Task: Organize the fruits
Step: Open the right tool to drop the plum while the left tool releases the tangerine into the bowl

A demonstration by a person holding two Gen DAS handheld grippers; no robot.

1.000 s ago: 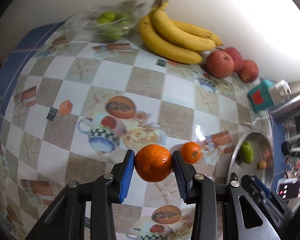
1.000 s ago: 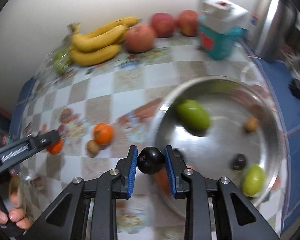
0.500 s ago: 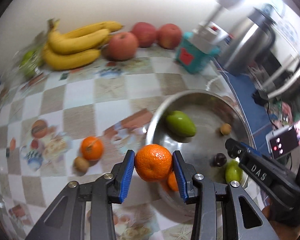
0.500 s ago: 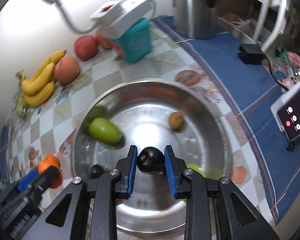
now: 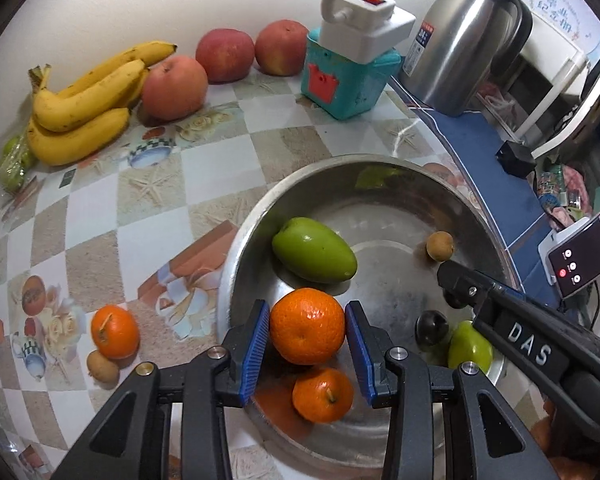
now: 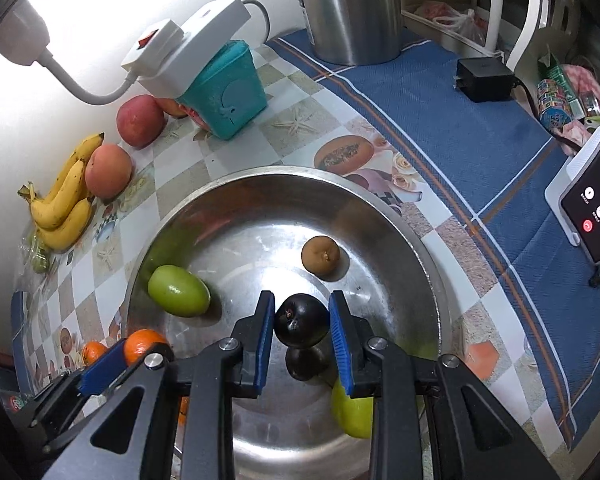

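My left gripper (image 5: 307, 330) is shut on an orange (image 5: 307, 325) and holds it over the near left rim of the steel bowl (image 5: 380, 168). My right gripper (image 6: 302, 322) is shut on a dark plum (image 6: 302, 320) above the bowl (image 6: 284, 178). In the bowl lie a green fruit (image 5: 314, 250), a second orange (image 5: 323, 394), another dark plum (image 5: 432, 327), a small brown fruit (image 5: 440, 245) and a second green fruit (image 5: 470, 348). On the table left of the bowl sit an orange (image 5: 115, 332) and a small brown fruit (image 5: 102, 365).
Bananas (image 5: 88, 98) and three red apples (image 5: 175, 87) line the wall. A teal box (image 5: 346, 80) carrying a white power strip (image 5: 366, 28), a steel kettle (image 5: 464, 36), a black adapter (image 6: 485, 78) and a phone (image 5: 582, 256) stand around the bowl.
Both grippers moved closer over the bowl with their fruit still held. The left view swung further right, the bowl now filling its lower middle.
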